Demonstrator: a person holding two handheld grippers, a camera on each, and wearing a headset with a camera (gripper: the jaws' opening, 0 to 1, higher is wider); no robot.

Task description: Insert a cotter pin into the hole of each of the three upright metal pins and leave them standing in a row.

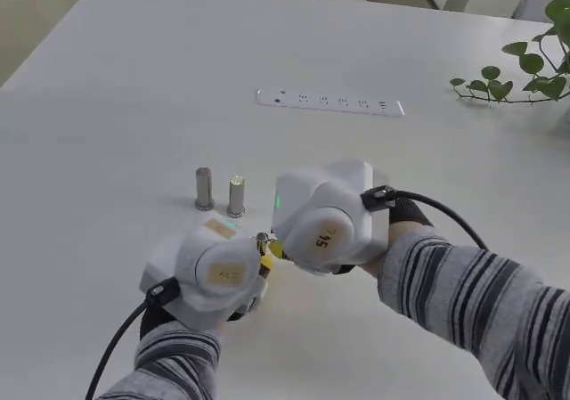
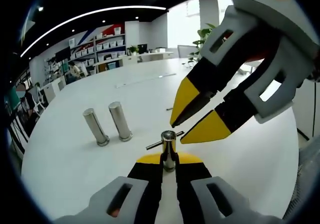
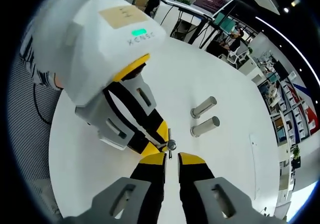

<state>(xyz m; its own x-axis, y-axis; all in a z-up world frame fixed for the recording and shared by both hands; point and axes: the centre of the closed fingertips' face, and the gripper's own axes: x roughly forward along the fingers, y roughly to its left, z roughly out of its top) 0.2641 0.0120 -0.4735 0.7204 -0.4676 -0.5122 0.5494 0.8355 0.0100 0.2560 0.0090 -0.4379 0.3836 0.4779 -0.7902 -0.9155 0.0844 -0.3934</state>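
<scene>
Two bare metal pins [image 1: 204, 189] [image 1: 236, 195] stand side by side on the white table [image 1: 134, 88]; in the left gripper view they stand at left [image 2: 95, 126] [image 2: 120, 120]. My left gripper [image 2: 169, 160] is shut on a third metal pin [image 2: 168, 146], held upright. A thin cotter pin [image 2: 156, 143] runs through its hole. My right gripper [image 2: 177, 132] comes in from the upper right, its yellow tips slightly open around the cotter pin's end. In the right gripper view the right gripper [image 3: 172, 158] sits just short of the pin top [image 3: 171, 144]. In the head view both grippers [image 1: 260, 256] [image 1: 278, 248] meet tip to tip.
A white power strip [image 1: 329, 102] lies farther back on the table. A leafy plant [image 1: 525, 70] hangs over the far right edge. The person's striped sleeves [image 1: 463, 302] come in from the bottom.
</scene>
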